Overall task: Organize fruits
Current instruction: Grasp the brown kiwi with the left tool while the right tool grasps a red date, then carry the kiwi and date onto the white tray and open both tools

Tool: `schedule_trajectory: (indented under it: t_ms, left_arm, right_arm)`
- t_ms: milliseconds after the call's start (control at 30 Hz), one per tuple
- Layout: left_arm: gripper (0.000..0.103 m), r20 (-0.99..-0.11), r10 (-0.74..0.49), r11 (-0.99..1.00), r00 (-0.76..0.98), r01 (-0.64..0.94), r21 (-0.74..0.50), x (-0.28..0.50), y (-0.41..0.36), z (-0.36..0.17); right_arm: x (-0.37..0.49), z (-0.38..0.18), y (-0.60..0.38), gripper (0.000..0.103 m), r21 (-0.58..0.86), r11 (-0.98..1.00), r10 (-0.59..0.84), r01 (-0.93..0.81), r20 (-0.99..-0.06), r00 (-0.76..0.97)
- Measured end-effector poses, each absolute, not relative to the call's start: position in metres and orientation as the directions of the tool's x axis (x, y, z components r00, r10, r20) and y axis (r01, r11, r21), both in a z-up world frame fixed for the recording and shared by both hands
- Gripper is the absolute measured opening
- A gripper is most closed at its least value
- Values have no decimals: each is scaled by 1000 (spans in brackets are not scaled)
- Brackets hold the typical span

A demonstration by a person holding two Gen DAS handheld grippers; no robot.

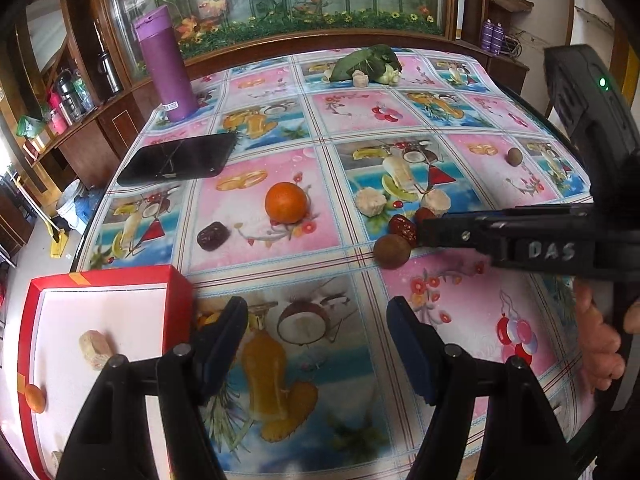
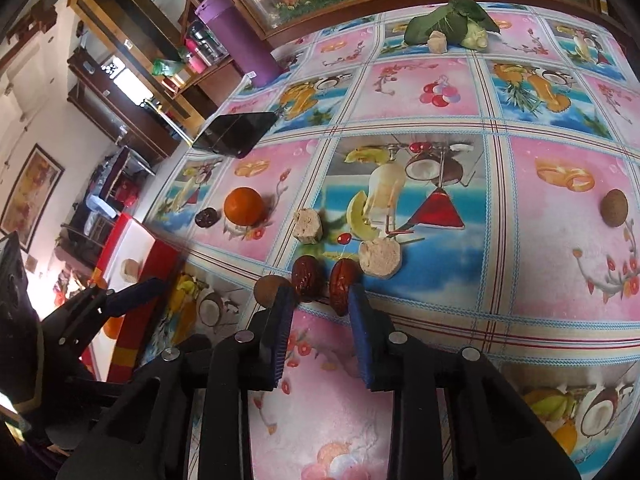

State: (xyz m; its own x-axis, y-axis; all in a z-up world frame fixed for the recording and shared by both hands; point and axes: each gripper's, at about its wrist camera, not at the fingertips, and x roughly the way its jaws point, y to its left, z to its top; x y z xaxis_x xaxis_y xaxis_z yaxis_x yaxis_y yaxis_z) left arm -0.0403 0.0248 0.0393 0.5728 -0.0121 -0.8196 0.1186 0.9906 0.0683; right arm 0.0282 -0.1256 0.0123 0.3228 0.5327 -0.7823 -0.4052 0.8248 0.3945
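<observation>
My left gripper stands open over the tablecloth, nothing between its fingers, just right of the red box. The box holds a beige cake piece and a small orange. A larger orange and a dark date lie ahead. My right gripper points down at two red dates. Its jaws stand narrow; the right date reaches in between the tips and lies against the right pad, while the left pad is clear of it. A brown longan sits beside the left finger.
Two beige cakes lie just beyond the dates, another longan far right. A black tablet, a purple bottle and leafy greens sit farther back. A person's fingers show at the right edge.
</observation>
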Motion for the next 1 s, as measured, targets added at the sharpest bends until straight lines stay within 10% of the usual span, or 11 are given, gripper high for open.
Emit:
schedule_trajectory:
  t_ms: [433, 833, 1000]
  left_arm:
    - [73, -834, -27, 987, 552, 144, 64, -12, -7, 31]
    - [29, -849, -89, 987, 521, 161, -4, 8, -17, 13]
    - [29, -842, -110, 987, 528, 160, -28, 4, -12, 16]
  right_arm:
    - [32, 28, -164, 15, 491, 806, 589, -330, -713, 381]
    - [39, 24, -174, 17, 527, 798, 601, -293, -732, 322]
    - [36, 23, -166, 18, 530, 784, 615, -323, -732, 292]
